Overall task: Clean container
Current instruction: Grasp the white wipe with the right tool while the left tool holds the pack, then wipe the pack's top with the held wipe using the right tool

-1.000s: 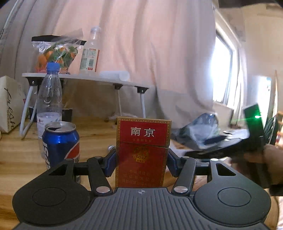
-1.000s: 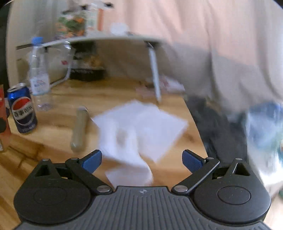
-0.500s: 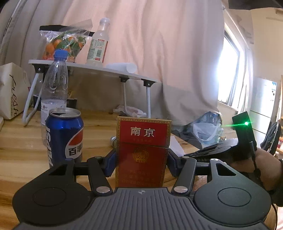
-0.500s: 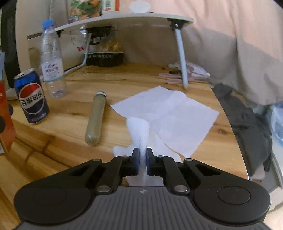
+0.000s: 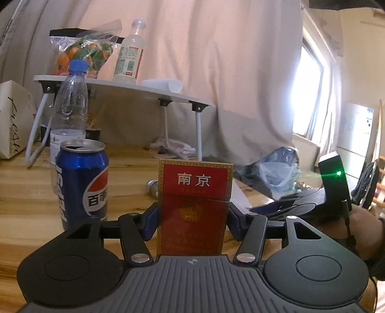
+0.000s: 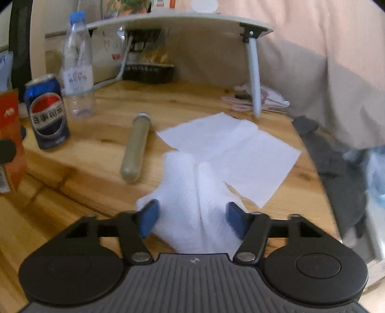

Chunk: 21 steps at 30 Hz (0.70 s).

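My left gripper [image 5: 192,224] is shut on an upright red cigarette box [image 5: 195,207], its blue pads pressed to both sides. The same red box [image 6: 9,139] shows at the left edge of the right wrist view. A narrow tube container [image 6: 136,146] with murky contents lies on the wooden table [image 6: 84,183]; its cap end [image 5: 152,186] peeks out beside the box. My right gripper [image 6: 192,216] hangs over a crumpled white tissue [image 6: 192,187]. Its jaws are opening, and the tissue lies loose between the pads. A flat tissue sheet [image 6: 240,149] lies just beyond.
A blue Pepsi can [image 6: 47,112] and a clear water bottle [image 6: 78,72] stand left of the tube. A small white folding table [image 6: 180,20] stands at the back with bottles and a fruit bag. Dark cloth [image 6: 341,168] hangs off the table's right edge.
The right jaws went from wide apart to shut on the tissue, and now have parted again over it while the gripper sank a little. The left gripper still holds the box.
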Each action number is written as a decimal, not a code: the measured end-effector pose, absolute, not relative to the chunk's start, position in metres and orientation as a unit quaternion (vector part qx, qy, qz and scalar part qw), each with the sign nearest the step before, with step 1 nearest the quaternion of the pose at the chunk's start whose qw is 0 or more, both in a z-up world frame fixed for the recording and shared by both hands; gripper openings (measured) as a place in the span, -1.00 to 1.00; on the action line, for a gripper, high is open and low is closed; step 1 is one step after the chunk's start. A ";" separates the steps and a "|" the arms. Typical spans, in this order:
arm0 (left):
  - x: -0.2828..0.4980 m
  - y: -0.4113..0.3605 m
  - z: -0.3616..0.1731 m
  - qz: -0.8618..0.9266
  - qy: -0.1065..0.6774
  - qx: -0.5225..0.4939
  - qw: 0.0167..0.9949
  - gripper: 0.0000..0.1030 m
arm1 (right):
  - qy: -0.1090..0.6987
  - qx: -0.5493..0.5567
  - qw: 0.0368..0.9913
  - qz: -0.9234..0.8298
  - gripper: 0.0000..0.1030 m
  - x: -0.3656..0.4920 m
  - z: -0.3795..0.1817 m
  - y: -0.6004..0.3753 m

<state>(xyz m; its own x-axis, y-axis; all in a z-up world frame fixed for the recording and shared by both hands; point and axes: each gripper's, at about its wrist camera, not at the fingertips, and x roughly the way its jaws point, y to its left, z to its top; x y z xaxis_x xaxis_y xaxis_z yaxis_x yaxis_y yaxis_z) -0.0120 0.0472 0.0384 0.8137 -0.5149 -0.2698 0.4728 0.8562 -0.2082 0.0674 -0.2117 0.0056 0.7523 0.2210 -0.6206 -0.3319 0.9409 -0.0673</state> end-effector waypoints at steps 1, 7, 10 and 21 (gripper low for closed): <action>-0.013 0.046 0.038 -0.263 0.160 -0.065 0.949 0.14 | 0.323 -0.073 0.930 0.160 -0.17 0.068 0.006 -0.214; -0.013 0.037 0.036 -0.266 0.167 -0.043 0.948 0.14 | 0.277 -0.054 0.942 0.181 -0.76 0.045 0.035 -0.224; -0.014 0.035 0.037 -0.269 0.165 -0.037 0.948 0.14 | 0.255 0.012 0.938 0.235 -0.76 0.026 0.065 -0.231; -0.021 0.030 0.039 -0.285 0.157 -0.020 0.945 0.14 | 0.255 0.159 0.861 0.411 -0.76 0.023 0.105 -0.188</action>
<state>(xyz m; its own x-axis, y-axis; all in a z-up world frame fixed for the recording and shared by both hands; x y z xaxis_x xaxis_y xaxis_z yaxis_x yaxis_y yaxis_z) -0.0213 0.0305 0.0392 0.7876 -0.5456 -0.2863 0.5331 0.8364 -0.1274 0.0227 -0.1879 0.1052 0.5318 0.7886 -0.3086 -0.6268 0.6116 0.4828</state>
